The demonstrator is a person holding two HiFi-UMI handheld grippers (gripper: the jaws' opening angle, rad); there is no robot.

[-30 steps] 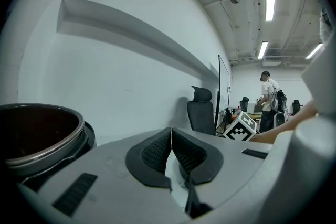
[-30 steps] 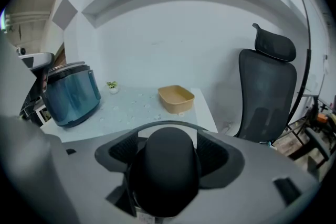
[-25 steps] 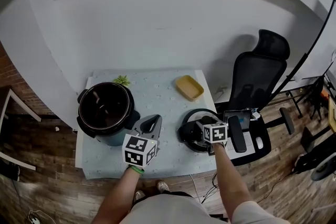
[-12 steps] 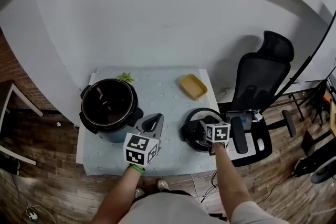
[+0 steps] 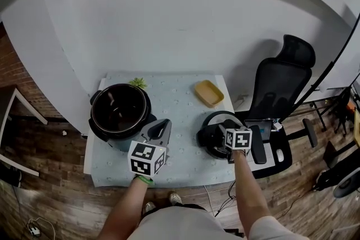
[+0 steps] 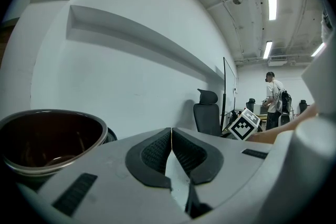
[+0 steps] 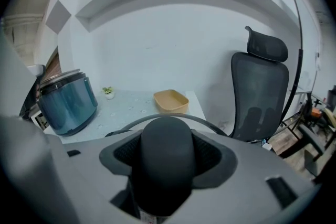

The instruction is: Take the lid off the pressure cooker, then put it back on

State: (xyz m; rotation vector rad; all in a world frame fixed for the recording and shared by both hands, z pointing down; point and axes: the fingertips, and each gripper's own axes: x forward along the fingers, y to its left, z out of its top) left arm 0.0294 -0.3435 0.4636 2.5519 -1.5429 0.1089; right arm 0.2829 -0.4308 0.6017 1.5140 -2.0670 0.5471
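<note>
The blue pressure cooker stands uncovered at the table's left, its dark pot open to view; it also shows as cooker and cooker. Its black lid rests at the table's right edge. My right gripper is shut on the lid's handle, which fills the space between its pads. My left gripper hovers just right of the cooker, jaws shut with nothing between them, seen as left gripper.
A tan dish lies at the back right of the light blue table mat, and a small green plant sits behind the cooker. A black office chair stands right of the table. A person stands far off in the room.
The right gripper and lid have shifted slightly right. The left gripper has drawn back a little toward me. The head view itself has drifted.
</note>
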